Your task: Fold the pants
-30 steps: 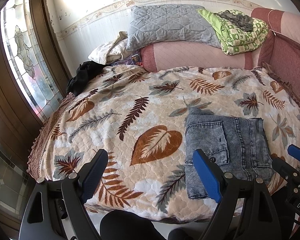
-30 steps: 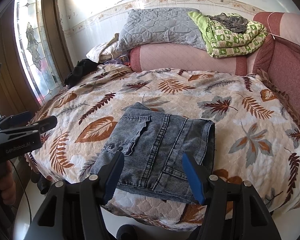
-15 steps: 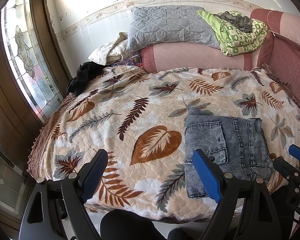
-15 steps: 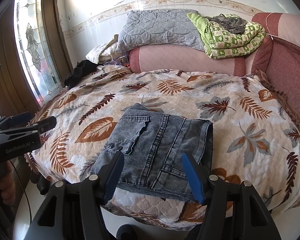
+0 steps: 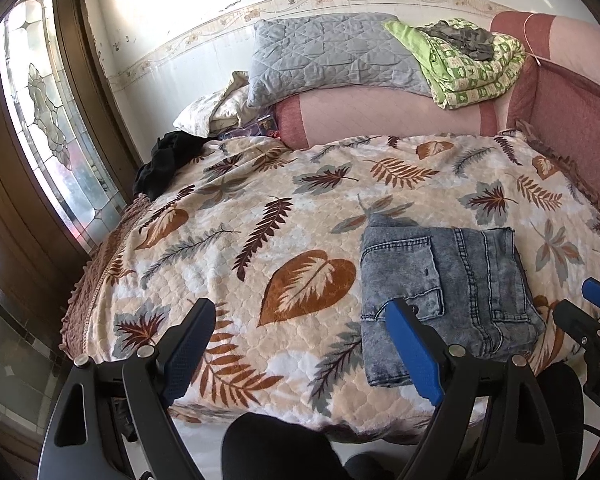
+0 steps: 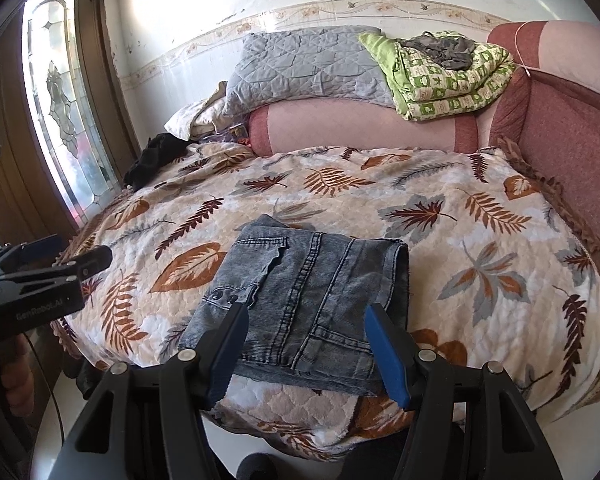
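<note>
where right tongs (image 6: 304, 344) overlap, folded pants (image 6: 300, 304) hem hides.

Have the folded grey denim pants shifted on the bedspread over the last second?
No. The folded grey denim pants lie in the same spot beside the big brown leaf print on the leaf-patterned bedspread, near its front edge.
</note>
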Demonstrator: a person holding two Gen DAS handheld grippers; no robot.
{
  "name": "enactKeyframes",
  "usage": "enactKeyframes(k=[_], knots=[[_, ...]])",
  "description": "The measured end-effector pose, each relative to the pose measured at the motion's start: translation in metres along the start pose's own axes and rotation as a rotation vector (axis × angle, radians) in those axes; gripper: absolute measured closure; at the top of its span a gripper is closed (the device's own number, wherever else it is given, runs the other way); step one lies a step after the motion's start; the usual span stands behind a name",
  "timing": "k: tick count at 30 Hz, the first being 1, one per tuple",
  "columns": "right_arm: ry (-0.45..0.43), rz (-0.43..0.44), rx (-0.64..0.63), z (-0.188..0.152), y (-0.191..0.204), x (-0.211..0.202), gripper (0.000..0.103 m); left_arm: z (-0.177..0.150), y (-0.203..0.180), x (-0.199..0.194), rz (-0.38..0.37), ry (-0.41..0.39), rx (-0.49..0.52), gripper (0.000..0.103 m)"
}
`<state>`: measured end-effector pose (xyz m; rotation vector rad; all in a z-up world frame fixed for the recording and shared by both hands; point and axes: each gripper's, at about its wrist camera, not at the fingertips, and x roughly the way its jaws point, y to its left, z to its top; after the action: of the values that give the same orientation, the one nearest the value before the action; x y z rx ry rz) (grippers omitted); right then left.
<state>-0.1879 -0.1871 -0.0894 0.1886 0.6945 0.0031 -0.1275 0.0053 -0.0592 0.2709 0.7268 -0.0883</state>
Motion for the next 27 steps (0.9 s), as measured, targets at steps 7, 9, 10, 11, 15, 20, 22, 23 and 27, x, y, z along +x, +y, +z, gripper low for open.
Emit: enactKeyframes(k=[7,9,10,11,15,20,22,23,27], knots=[[-0.01,0.044,-0.011,0.001,0.006,0.0,0.039,0.001,0.002,-0.009,0.029,-0.006,0.005,0.016],[-0.024,0.051,-0.011,0.005,0.007,-0.001,0.039,0.002,0.002,-0.011,0.034,-0.007,0.008,0.016],[-0.03,0.056,-0.01,0.006,0.007,-0.001,0.039,0.002,0.003,-0.011,0.04,-0.01,0.008,0.016],[-0.035,0.061,-0.01,0.008,0.007,-0.001,0.039,0.002,0.003,-0.012,0.046,-0.012,0.009,0.016],[-0.05,0.07,-0.018,0.015,0.009,-0.001,0.039,0.003,0.005,-0.012,0.061,-0.01,0.006,0.016],[-0.072,0.075,-0.022,0.021,0.009,-0.003,0.039,0.003,0.002,-0.011,0.067,0.002,0.015,0.016],[-0.075,0.084,-0.019,0.023,0.008,-0.003,0.039,0.003,0.001,-0.012,0.078,0.0,0.02,0.016],[-0.077,0.087,-0.02,0.024,0.008,-0.003,0.039,0.003,0.002,-0.012,0.081,0.001,0.02,0.016],[-0.081,0.101,-0.018,0.03,0.009,0.003,0.039,0.004,0.003,-0.011,0.091,0.008,0.021,0.016]])
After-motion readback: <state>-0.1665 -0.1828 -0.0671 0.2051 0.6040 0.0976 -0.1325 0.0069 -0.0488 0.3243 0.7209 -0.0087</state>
